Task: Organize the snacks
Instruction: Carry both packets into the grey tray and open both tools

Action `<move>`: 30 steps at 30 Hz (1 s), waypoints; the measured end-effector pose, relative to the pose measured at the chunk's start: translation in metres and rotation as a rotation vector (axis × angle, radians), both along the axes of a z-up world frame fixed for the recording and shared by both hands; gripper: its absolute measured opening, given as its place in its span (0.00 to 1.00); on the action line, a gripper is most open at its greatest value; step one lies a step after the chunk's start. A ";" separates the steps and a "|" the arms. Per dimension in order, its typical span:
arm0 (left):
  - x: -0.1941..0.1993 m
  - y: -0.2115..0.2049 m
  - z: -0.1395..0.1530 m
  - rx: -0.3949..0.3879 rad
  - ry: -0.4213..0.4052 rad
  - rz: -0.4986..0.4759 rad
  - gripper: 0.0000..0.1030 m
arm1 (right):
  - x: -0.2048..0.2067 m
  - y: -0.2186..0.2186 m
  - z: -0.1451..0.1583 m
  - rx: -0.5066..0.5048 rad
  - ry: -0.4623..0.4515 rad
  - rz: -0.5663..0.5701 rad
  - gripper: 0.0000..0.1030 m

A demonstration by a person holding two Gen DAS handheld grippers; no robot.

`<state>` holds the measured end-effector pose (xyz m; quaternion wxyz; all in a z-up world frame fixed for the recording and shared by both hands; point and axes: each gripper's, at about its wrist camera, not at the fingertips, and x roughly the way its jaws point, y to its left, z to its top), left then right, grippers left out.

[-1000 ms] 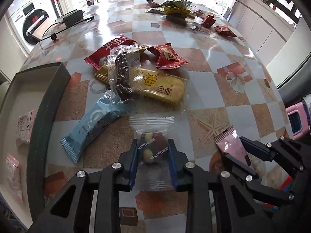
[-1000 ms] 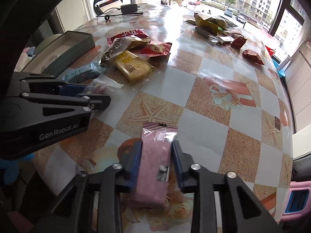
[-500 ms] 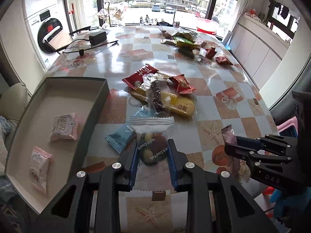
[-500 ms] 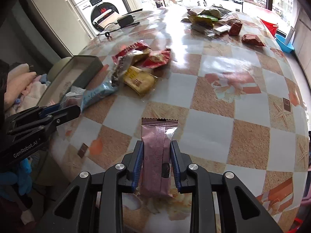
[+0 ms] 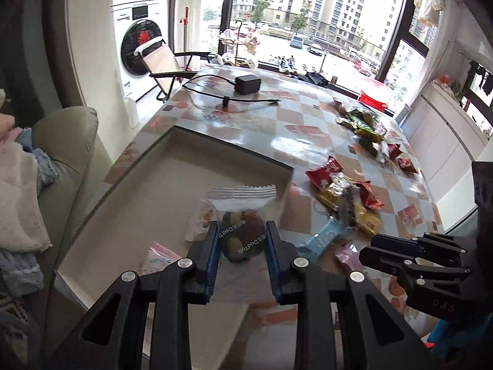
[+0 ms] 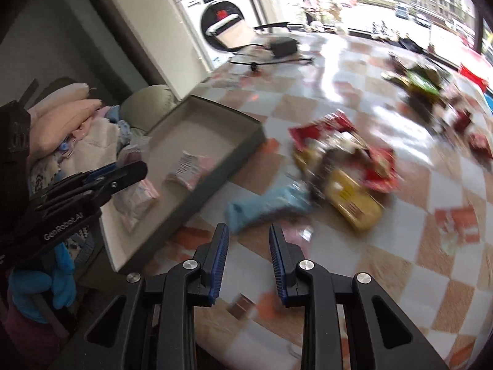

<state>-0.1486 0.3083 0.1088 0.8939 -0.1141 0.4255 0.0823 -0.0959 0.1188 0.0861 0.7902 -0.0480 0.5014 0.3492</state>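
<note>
My left claw (image 5: pixel 242 246) and right claw (image 6: pixel 249 262): black frames, blue pads, silver screws, "GenRobot.AI" lettering, blue gloves.

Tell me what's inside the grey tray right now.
The grey tray holds two pale pink-and-white snack packets. The left gripper and its clear snack bag cover part of the floor.

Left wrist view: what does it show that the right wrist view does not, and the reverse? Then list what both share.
Only the left wrist view: the clear packet shut in the left gripper, and the right gripper seen from its side. Only the right wrist view: the left gripper's lettered side, over the tray; the clear packet is hidden there. Both: the tray with packets inside, the blue packet, the yellow packet, the adapter and the washing machine.
</note>
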 end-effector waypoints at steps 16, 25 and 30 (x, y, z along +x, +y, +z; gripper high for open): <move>-0.009 0.021 -0.030 -0.032 0.028 0.022 0.30 | 0.007 -0.010 -0.073 -0.313 0.070 -0.071 0.30; -0.011 0.033 -0.006 0.007 -0.003 0.019 0.30 | 0.001 0.012 -0.028 -0.159 0.029 -0.006 0.24; -0.011 0.042 0.007 0.103 -0.015 0.045 0.30 | 0.006 0.052 0.005 -0.053 0.016 0.043 0.24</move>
